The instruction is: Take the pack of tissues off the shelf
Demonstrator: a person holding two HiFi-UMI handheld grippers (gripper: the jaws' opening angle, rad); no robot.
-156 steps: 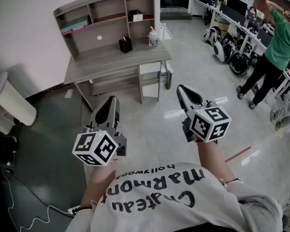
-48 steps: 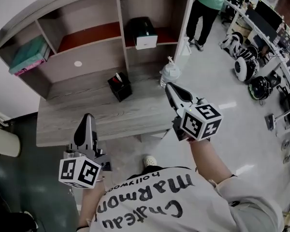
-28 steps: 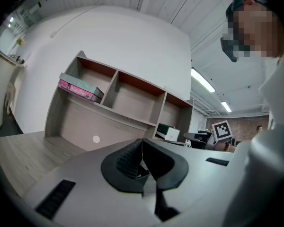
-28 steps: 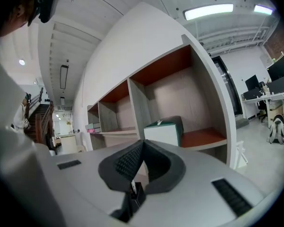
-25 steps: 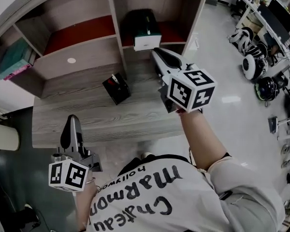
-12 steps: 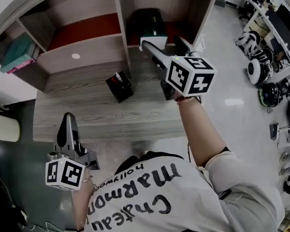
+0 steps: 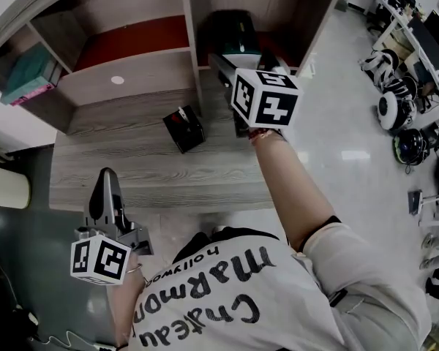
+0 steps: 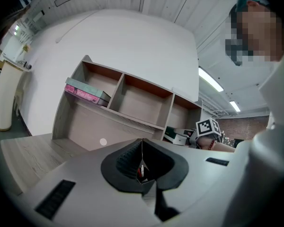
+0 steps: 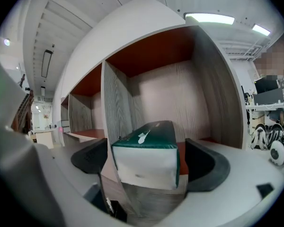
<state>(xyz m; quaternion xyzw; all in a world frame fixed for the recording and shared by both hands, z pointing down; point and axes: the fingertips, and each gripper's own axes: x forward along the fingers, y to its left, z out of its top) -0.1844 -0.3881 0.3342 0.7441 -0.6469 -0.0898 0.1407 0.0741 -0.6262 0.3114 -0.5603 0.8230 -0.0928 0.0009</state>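
The pack of tissues [image 7: 234, 31], dark green with a white end, lies in the right compartment of the wooden shelf unit [image 7: 143, 58]. My right gripper [image 7: 243, 54] reaches into that compartment, its jaws opening. In the right gripper view the pack [image 9: 146, 160] sits between the two black pads [image 9: 91, 157], with a gap on each side, so nothing presses on it. My left gripper [image 7: 105, 186] hangs low in front of the desk edge. Its jaws are shut with nothing in them [image 8: 142, 161].
The desk [image 7: 132, 163] under the shelf unit carries a small black box [image 7: 184, 128]. Teal and pink books [image 7: 25, 75] lie in the left compartment. Scooters [image 7: 395, 101] stand on the floor at the right. A pale cylinder [image 7: 4, 185] stands at the left.
My right gripper has moved forward and up to the shelf, and its jaws have gone from shut to wide open around the pack. The left gripper has barely moved.
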